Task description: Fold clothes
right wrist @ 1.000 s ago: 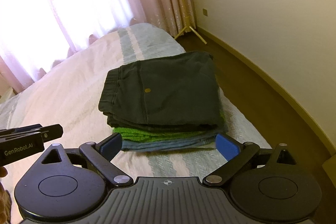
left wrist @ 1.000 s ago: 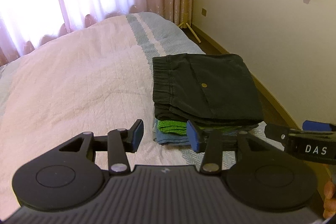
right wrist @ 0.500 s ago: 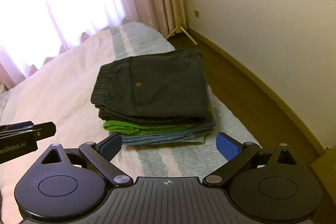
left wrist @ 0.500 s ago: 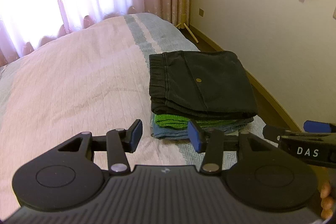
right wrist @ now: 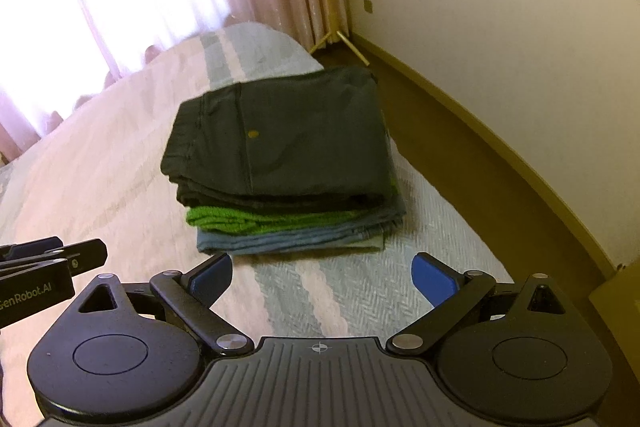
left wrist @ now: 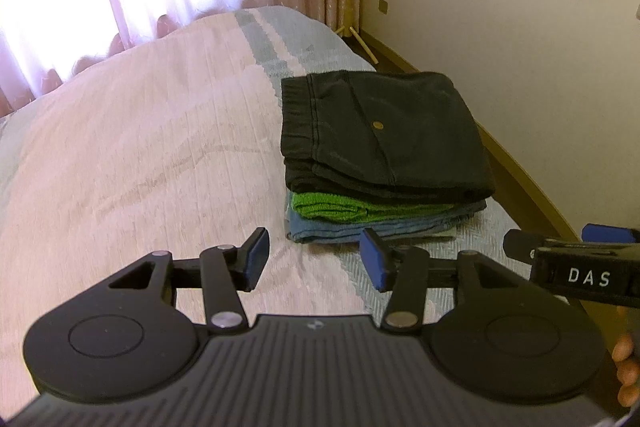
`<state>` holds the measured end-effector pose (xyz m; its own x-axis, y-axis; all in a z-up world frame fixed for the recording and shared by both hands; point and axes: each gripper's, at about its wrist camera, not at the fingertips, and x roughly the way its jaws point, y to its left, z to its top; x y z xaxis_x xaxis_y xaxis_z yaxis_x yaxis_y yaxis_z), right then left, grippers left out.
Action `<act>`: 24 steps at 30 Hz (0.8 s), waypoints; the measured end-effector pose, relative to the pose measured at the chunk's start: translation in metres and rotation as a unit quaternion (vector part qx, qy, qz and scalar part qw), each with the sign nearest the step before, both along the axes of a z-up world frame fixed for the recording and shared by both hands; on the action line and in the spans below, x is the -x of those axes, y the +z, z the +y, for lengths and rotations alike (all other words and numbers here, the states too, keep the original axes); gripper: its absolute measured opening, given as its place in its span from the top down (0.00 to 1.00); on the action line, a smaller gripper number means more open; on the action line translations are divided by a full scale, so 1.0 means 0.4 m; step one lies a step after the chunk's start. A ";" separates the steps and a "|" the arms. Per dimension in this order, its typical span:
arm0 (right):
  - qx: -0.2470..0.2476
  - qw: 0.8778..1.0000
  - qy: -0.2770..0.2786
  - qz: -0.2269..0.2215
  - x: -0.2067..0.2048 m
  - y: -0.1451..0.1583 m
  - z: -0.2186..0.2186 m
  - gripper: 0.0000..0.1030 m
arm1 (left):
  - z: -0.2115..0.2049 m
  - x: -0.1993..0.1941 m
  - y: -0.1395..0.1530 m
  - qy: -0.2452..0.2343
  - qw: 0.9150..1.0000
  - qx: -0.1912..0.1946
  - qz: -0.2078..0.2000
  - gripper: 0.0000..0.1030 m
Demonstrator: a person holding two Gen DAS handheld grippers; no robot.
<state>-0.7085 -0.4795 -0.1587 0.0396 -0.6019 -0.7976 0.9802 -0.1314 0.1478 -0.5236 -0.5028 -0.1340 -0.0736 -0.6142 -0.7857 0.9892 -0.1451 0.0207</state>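
folded stack (left wrist: 384, 155); both grippers empty

Pink quilted bed (left wrist: 132, 155), folded blue jeans (left wrist: 360, 229) directly on its striped edge, under stacked clothes

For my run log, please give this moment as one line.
left gripper: open, empty | right gripper: open, empty | clothes: folded, stacked on bed

The right gripper (right wrist: 322, 277) hovers over the bed (right wrist: 120, 163) with its blue fingers (right wrist: 434, 283) spread wide, empty. Ahead lies a folded stack: dark trousers (right wrist: 288, 143) on top, a green garment (right wrist: 256, 219) beneath, then what looks like blue denim (right wrist: 288, 241), slightly blurred.
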 end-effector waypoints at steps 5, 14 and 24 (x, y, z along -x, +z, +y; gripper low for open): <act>-0.015 1.000 -0.003 -0.002 0.008 -0.020 0.001 0.04 | -0.001 0.007 -0.021 -0.002 1.000 -0.011 -0.005 0.55; -0.026 1.000 -0.003 0.000 0.014 -0.034 -0.001 0.04 | -0.003 0.018 -0.039 -0.007 1.000 -0.021 -0.005 0.55; -0.037 0.999 0.001 -0.001 0.013 -0.053 -0.001 0.04 | 0.003 0.023 -0.070 -0.007 0.999 -0.035 -0.006 0.55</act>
